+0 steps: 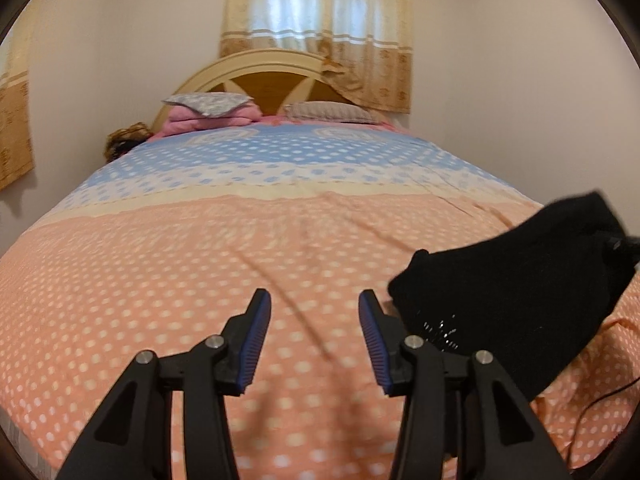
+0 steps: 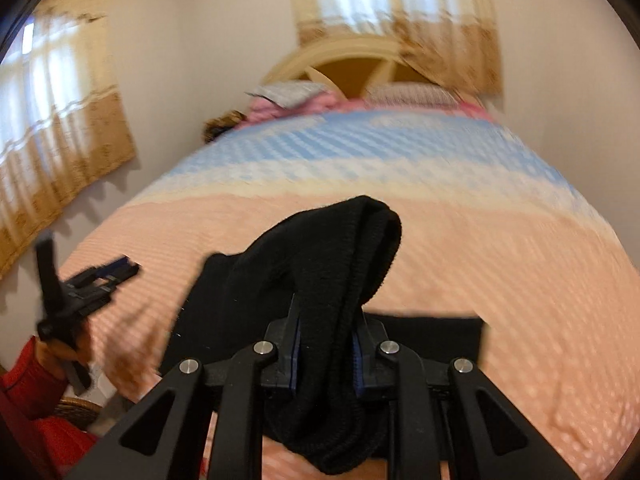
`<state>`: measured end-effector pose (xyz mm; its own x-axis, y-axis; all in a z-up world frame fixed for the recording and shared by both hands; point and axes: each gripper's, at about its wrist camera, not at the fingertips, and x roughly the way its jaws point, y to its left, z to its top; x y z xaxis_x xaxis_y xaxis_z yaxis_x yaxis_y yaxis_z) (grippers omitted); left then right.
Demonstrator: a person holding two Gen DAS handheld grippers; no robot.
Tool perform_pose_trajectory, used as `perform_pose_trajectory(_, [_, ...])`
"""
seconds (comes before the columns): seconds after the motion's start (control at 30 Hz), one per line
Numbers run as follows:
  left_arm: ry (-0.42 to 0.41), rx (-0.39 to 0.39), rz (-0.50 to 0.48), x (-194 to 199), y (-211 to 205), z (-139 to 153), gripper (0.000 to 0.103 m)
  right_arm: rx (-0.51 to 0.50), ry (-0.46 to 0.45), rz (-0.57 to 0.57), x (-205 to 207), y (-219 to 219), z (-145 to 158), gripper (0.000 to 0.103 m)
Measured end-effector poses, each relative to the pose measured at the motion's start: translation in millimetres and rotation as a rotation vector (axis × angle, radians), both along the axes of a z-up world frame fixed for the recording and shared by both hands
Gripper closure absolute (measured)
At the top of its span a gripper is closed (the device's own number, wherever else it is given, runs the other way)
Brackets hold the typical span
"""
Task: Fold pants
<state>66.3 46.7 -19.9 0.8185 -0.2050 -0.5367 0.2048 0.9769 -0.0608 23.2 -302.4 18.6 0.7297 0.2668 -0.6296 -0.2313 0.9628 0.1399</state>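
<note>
Right hand-held gripper (image 2: 327,322): clenched on a bunched fold of black pants (image 2: 320,264), blue pads pressing the cloth from both sides. Cloth looped up over the fingertips and hanging down between the arms, the rest spread flat on the bed (image 2: 500,248) just behind the gripper. Right view blurred.

Left hand-held gripper (image 1: 315,302): released, jaws apart, nothing between the blue pads (image 1: 256,336), only bedspread beneath. Just to its right on the bed, the same pants as a dark raised heap. In the right view, this gripper at the bed's left edge, gripped by a hand (image 2: 66,346) in a red sleeve (image 2: 30,380).

Bed covered by a dotted spread, peach in the near part, then cream and blue bands toward the headboard (image 1: 264,76). Pillows (image 1: 208,103) and a pink blanket (image 1: 200,122) at the head of the bed. Curtained window (image 1: 316,20) above the headboard, pale walls, a second curtain (image 2: 52,120) on the wall left of the bed.
</note>
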Motion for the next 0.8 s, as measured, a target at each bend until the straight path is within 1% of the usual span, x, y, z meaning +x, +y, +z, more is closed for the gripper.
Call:
perform_pose_trajectory(0.07, [0.005, 0.005, -0.031, 2, -14, 0, 0.055, -0.024, 0.053, -0.046, 6, -22, -22, 0.083])
perform_pose_trajectory(0.2, [0.021, 0.016, -0.090, 4, -39, -1, 0.055, 0.039, 0.139, -0.081, 15, -48, -58, 0.083])
perform_pose_trajectory(0.27, [0.032, 0.021, -0.113, 3, -50, -3, 0.055, 0.055, 0.164, -0.076, 19, -56, -70, 0.083])
perform_pose_trajectory(0.37, [0.040, 0.033, -0.140, 1, -64, -5, 0.055, 0.060, 0.164, -0.076, 21, -57, -77, 0.080])
perform_pose_trajectory(0.4, [0.042, 0.038, -0.146, 0, -66, -5, 0.054, 0.057, 0.168, -0.073, 26, -53, -77, 0.074])
perform_pose_trajectory(0.43, [0.042, 0.042, -0.154, -2, -68, -5, 0.054, 0.057, 0.179, -0.068, 27, -55, -78, 0.071])
perform_pose_trajectory(0.47, [0.040, 0.048, -0.163, -3, -69, -4, 0.053, 0.061, 0.201, -0.069, 26, -59, -79, 0.066])
perform_pose_trajectory(0.5, [0.037, 0.051, -0.164, -4, -69, -3, 0.049, 0.062, 0.216, -0.072, 23, -61, -77, 0.058])
perform_pose_trajectory(0.53, [0.035, 0.052, -0.161, -4, -68, -3, 0.047, 0.053, 0.236, -0.090, 19, -67, -73, 0.053])
perform_pose_trajectory(0.6, [0.029, 0.049, -0.163, -4, -68, -2, 0.047, -0.013, 0.243, -0.188, 10, -76, -65, 0.025])
perform_pose_trajectory(0.63, [0.025, 0.052, -0.168, -4, -69, -1, 0.047, -0.058, 0.223, -0.253, 2, -79, -58, 0.024])
perform_pose_trajectory(0.67, [0.020, 0.057, -0.174, -5, -71, -1, 0.047, -0.063, 0.198, -0.272, -6, -79, -54, 0.024])
perform_pose_trajectory(0.73, [0.011, 0.063, -0.196, -5, -78, 1, 0.047, -0.063, 0.152, -0.308, -21, -78, -43, 0.024])
perform_pose_trajectory(0.77, [0.005, 0.063, -0.210, -6, -82, 2, 0.047, -0.051, 0.107, -0.317, -32, -75, -36, 0.025])
perform_pose_trajectory(0.8, [-0.001, 0.063, -0.221, -6, -86, 4, 0.047, -0.040, 0.081, -0.307, -38, -71, -32, 0.025])
